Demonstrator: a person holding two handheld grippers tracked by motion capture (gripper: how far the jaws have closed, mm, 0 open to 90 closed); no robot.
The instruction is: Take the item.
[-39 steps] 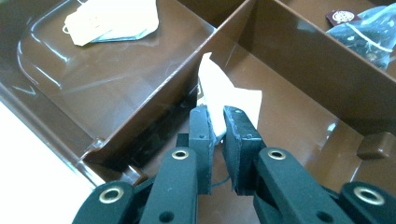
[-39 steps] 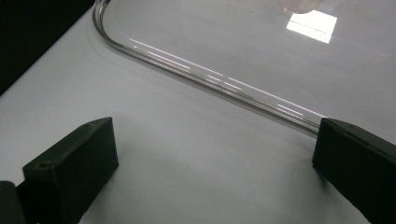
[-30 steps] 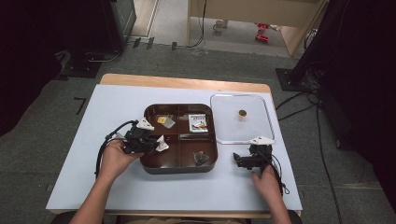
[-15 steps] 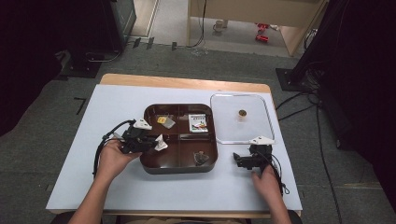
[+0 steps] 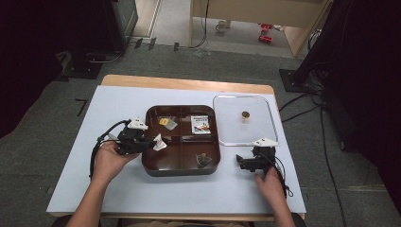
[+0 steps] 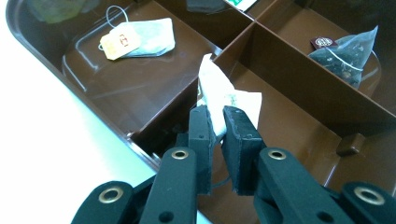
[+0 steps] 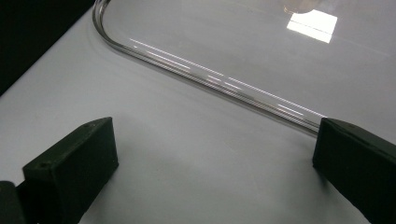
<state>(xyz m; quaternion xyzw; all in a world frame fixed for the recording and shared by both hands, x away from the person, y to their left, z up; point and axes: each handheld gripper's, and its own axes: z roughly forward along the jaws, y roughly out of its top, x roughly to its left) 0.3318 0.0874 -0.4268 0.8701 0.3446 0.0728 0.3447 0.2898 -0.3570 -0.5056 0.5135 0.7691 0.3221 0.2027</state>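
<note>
A brown tray [image 5: 182, 166] with four compartments sits mid-table. My left gripper [image 6: 218, 133] is shut on a white tea bag [image 6: 219, 95], held over the tray's left edge [image 5: 158, 143] above the near-left compartment. A tea bag with an orange tag [image 6: 140, 38] lies in the far-left compartment, a green-and-white packet [image 5: 201, 124] in the far-right one, and a dark pyramid tea bag [image 6: 348, 53] in the near-right one. My right gripper [image 7: 215, 158] stands open low over the table, right of the tray [image 5: 246, 163], just short of the clear lid's rim [image 7: 210, 79].
A clear plastic lid [image 5: 243, 120] with a small brown knob [image 5: 245, 114] lies flat to the right of the tray. A white sheet [image 5: 71, 156] covers the tabletop. Cables trail from both grippers. Dark equipment and floor surround the table.
My left gripper with the white tea bag has shifted slightly left and nearer, at the tray's left edge. The right gripper has stayed put.
</note>
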